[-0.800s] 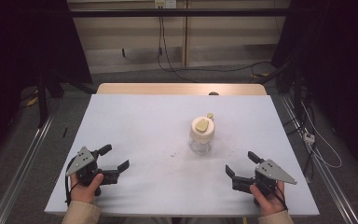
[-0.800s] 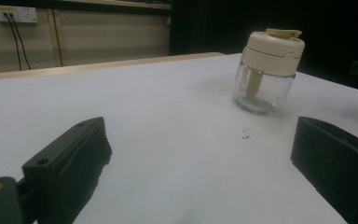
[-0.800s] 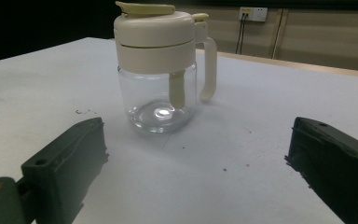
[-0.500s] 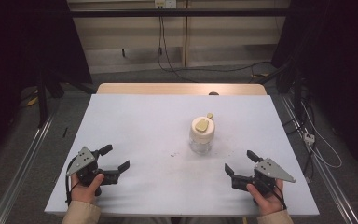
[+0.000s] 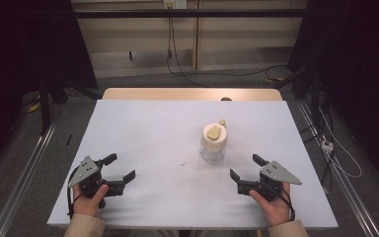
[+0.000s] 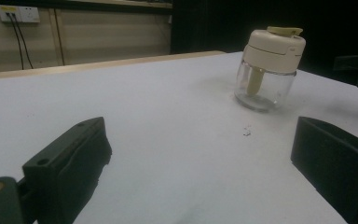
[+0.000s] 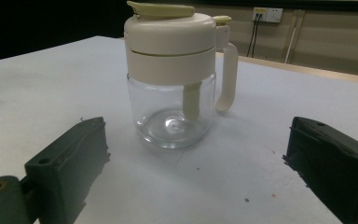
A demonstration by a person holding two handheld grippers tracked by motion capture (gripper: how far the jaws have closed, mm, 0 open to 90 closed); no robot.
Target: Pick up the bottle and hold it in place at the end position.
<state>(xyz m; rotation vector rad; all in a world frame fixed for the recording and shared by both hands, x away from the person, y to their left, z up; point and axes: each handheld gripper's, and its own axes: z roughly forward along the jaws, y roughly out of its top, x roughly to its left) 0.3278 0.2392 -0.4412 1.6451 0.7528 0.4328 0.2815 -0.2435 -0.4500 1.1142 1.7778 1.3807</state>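
High view first: a person is sitting at the near edge of a pale table (image 5: 143, 128), holding a two-jaw tool in each hand. The left gripper (image 5: 121, 168) is resting low near the front left part of the table, its black jaws standing wide apart with nothing between them. The right gripper (image 5: 244, 168) is lying near the front right, likewise spread and gripping nothing, its grey three-cornered plate facing up.

Between and beyond them, somewhat right of centre, a small glass jar (image 5: 213, 143) is standing upright on the table, topped by a cream lid (image 5: 214, 133) with a flip spout. It is closer to the right gripper than to the left, and apart from both.

Left gripper view is looking across the table at the jar (image 6: 266, 70), which is sitting well off toward the upper right, far past the open jaws; a few dark specks (image 6: 247, 132) are lying on the surface in front of it.

Right gripper view is showing the jar (image 7: 175, 74) near and nearly centred between the spread jaws but ahead of them, untouched. Its clear body looks empty apart from a cream stem hanging from the lid (image 7: 170, 42), and a cream handle (image 7: 227, 77) is curving down its right side.
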